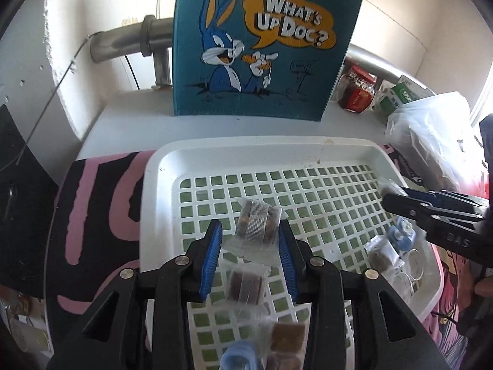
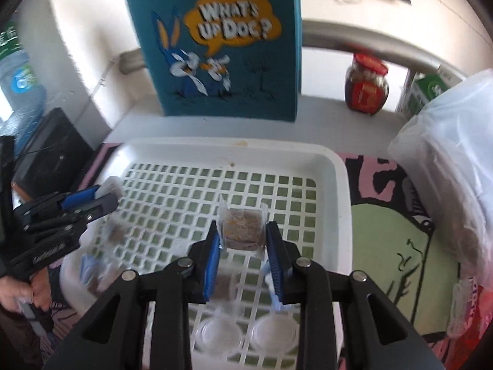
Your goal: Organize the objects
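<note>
1. My left gripper (image 1: 250, 231) hung over the white tray (image 1: 160, 166), its jaws clamped on a clear-wrapped snack packet (image 1: 258, 226) held above the grid floor.
2. Below it in the tray lay another wrapped packet (image 1: 246, 286), with more brown packets (image 1: 288, 340) nearer me.
3. My right gripper (image 2: 243, 236) had its jaws clamped on a second wrapped snack (image 2: 243, 226) over the tray's right half.
4. Two clear cups (image 2: 217, 333) sat in the tray beneath that gripper.
5. Behind the tray, on the desk (image 1: 123, 123), stood a blue cartoon bag (image 1: 265, 43), then a red-lidded jar (image 2: 366, 84).
</note>
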Motion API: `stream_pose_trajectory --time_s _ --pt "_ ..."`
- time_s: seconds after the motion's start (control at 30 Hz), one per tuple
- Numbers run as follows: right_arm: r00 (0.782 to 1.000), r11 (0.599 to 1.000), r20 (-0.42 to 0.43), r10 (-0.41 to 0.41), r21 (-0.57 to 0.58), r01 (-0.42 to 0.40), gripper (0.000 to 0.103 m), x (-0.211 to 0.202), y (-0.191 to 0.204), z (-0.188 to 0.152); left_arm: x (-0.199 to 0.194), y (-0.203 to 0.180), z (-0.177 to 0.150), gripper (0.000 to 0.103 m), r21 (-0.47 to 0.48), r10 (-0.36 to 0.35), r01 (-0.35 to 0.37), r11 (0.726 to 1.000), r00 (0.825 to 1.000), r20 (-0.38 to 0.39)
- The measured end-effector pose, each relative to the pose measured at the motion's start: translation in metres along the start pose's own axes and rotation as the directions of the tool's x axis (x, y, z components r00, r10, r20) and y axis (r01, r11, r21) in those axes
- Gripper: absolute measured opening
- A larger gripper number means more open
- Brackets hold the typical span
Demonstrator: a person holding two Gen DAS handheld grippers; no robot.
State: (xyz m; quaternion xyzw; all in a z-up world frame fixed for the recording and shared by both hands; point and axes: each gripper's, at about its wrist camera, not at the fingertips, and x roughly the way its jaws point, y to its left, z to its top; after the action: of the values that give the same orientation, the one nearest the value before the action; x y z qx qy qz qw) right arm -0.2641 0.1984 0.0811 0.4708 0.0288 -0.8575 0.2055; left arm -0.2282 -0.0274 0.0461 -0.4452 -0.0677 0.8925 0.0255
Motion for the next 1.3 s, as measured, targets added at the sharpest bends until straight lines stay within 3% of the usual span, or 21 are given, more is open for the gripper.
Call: stream_pose_trajectory --time_s 0.17,0.23,0.3,0.33,0.4,0.57,0.7,0.83,0.97,1.07,1.13,1.3 --pt "0.998 0.998 -0.065 -0.02 0.05 0.023 0.03 0.034 -0.01 0.005 0.024 -0.003 -0.004 0.037 -0.014 0.019 -0.02 1.0 0.998 -0.061" --pt "0.995 0.998 -0.095 -0.025 0.059 0.031 0.03 0.043 -0.014 0.003 0.027 -0.006 -0.005 0.046 0.006 0.008 -0.008 1.0 0.998 -0.06" --pt "0.996 0.998 -0.078 -0.043 0.05 0.047 0.039 0.041 -0.014 0.003 0.025 -0.01 -0.004 0.061 0.002 -0.01 0.01 1.0 0.998 -0.067" --pt "0.996 0.997 -0.078 -0.045 0.057 0.049 0.049 0.04 -0.015 0.005 0.021 -0.01 -0.003 0.063 -0.012 -0.011 0.01 1.0 0.998 -0.063" --pt "0.999 0.996 -0.041 -0.018 0.084 0.021 0.052 0.029 -0.017 0.006 0.007 -0.01 -0.001 0.068 -0.024 -0.039 0.039 0.999 0.999 -0.026" --pt "0.992 0.996 0.115 0.045 0.076 -0.054 0.059 -0.037 -0.014 0.001 -0.064 -0.007 0.001 0.083 0.009 -0.071 0.07 0.997 0.986 0.151" --pt "0.964 0.995 0.25 0.088 0.013 -0.094 0.06 -0.11 0.002 -0.018 -0.13 0.0 -0.019 0.093 0.012 -0.033 0.031 0.999 0.95 0.312" --pt "0.921 0.99 0.363 0.139 -0.044 -0.132 0.075 -0.179 0.02 -0.057 -0.171 0.001 -0.051 0.096 0.028 -0.045 0.037 0.999 0.927 0.373" --pt "0.89 0.981 0.413 0.191 -0.067 -0.18 0.076 -0.224 0.034 -0.097 -0.193 0.005 -0.087 0.098 0.028 -0.064 0.057 0.998 0.92 0.388" --pt "0.864 0.976 0.456 0.214 -0.074 -0.203 0.086 -0.242 0.04 -0.133 -0.193 0.008 -0.115 0.098 0.008 -0.063 0.065 0.998 0.926 0.371" --pt "0.86 0.983 0.477 0.181 -0.069 -0.169 0.086 -0.239 0.043 -0.152 -0.183 0.006 -0.132 0.098 0.001 -0.062 0.066 0.998 0.939 0.339" --pt "0.908 0.994 0.407 0.095 -0.084 -0.067 0.086 -0.191 0.054 -0.176 -0.155 -0.004 -0.167 0.098 -0.004 -0.05 0.052 0.999 0.968 0.247"
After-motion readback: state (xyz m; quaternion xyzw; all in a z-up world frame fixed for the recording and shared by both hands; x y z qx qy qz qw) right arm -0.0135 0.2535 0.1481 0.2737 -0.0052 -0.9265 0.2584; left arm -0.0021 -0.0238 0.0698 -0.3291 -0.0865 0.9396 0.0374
